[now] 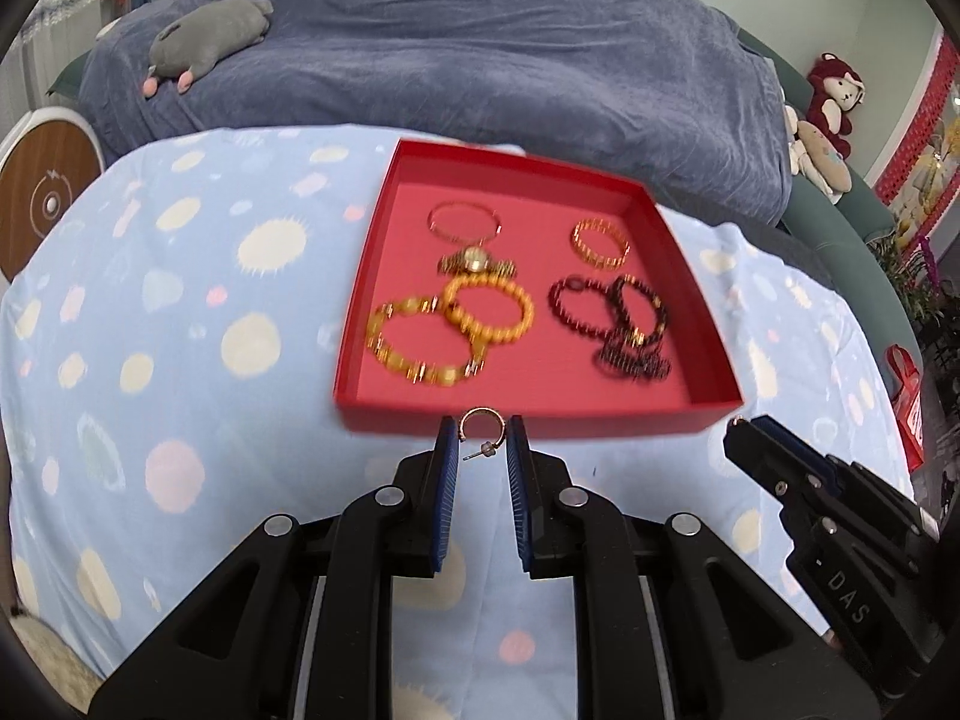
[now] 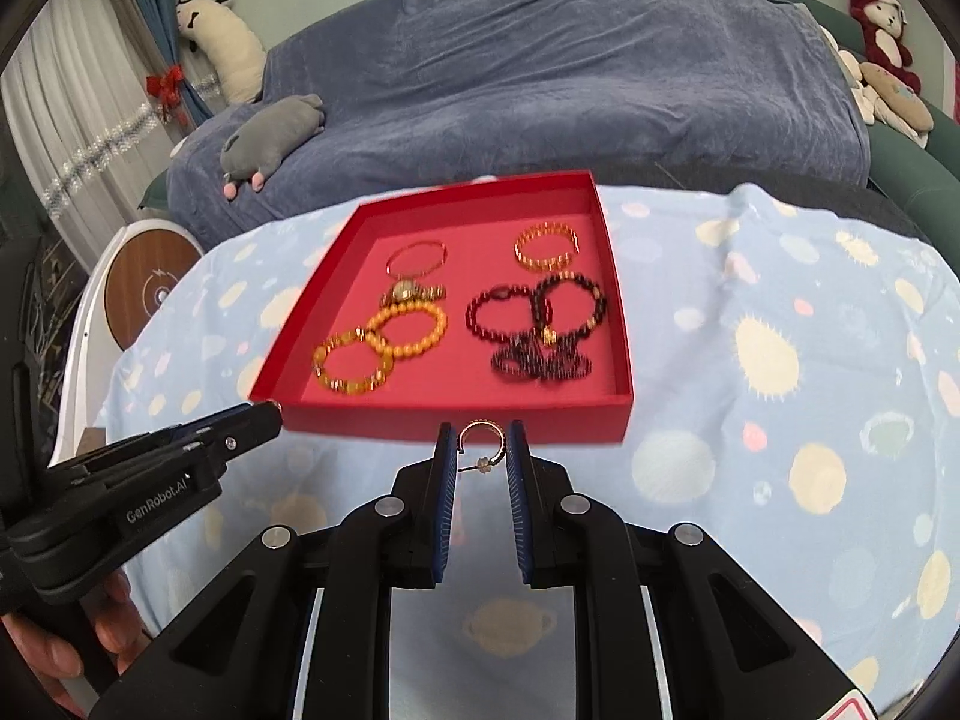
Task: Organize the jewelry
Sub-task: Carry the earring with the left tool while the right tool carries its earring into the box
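Two grippers, each pinching one small gold hoop earring between its blue pads, jaws drawn narrow around it. We note that the left gripper (image 1: 482, 435) holds its earring (image 1: 478, 427) right at the fingertips: hoop arching up between the pad tips, post with its backing sticking out below toward the left pad. The right gripper (image 2: 481, 438) holds the second earring (image 2: 482, 439) the same way — hoop at the tips, post crossing the gap just beneath. Both earrings sit just short of the near wall of the red tray (image 1: 528, 417), which lies on the blue dotted cloth (image 1: 180, 312). Inside the tray we see yellow bead bracelets (image 1: 456, 324) at the left, dark bead bracelets (image 1: 618, 318) at the right, and a gold watch (image 1: 477, 261) and thin bangles farther back — all somewhat blurred.
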`<control>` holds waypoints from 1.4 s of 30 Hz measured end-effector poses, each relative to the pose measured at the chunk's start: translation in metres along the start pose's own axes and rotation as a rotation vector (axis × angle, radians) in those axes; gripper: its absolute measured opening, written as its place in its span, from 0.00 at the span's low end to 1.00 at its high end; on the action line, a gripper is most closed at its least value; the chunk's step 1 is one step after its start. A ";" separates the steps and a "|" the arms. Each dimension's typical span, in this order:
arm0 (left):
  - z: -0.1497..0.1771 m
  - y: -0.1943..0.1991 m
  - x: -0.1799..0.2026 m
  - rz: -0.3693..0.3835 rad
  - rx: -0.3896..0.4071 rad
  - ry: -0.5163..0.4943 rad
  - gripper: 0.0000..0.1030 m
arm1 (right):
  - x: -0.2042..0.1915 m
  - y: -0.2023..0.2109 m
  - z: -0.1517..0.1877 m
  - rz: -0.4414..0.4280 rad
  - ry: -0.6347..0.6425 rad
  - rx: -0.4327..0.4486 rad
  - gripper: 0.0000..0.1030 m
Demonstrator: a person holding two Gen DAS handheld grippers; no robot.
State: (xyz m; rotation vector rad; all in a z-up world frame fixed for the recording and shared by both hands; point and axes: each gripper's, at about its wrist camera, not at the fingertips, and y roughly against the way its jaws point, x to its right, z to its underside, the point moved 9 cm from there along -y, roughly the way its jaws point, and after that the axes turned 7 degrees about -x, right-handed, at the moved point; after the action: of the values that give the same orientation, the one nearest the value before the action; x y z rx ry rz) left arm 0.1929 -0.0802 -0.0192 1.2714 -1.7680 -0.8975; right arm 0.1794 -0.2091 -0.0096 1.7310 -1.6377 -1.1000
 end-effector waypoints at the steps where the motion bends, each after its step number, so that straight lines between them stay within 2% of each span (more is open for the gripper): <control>1: -0.006 -0.001 0.001 0.000 0.007 -0.003 0.16 | 0.000 -0.001 -0.007 -0.002 0.001 0.008 0.15; 9: -0.054 -0.016 0.004 0.003 0.029 -0.013 0.16 | 0.002 -0.026 -0.054 -0.003 -0.004 0.025 0.15; 23: -0.112 -0.077 -0.002 -0.030 -0.007 -0.019 0.16 | 0.007 -0.092 -0.098 0.018 -0.007 -0.019 0.15; 35: -0.131 -0.106 -0.010 -0.051 -0.034 0.010 0.17 | 0.011 -0.120 -0.113 0.034 -0.006 -0.057 0.18; 38: -0.130 -0.104 -0.012 -0.058 -0.032 0.015 0.23 | 0.009 -0.120 -0.115 0.041 0.000 -0.059 0.19; 42: -0.129 -0.098 -0.012 -0.067 -0.025 0.006 0.25 | 0.007 -0.110 -0.114 0.046 0.007 -0.052 0.19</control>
State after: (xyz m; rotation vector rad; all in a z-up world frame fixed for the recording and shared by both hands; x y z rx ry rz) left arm 0.3507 -0.1071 -0.0474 1.3226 -1.7131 -0.9488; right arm 0.3351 -0.2191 -0.0389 1.6543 -1.6222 -1.1035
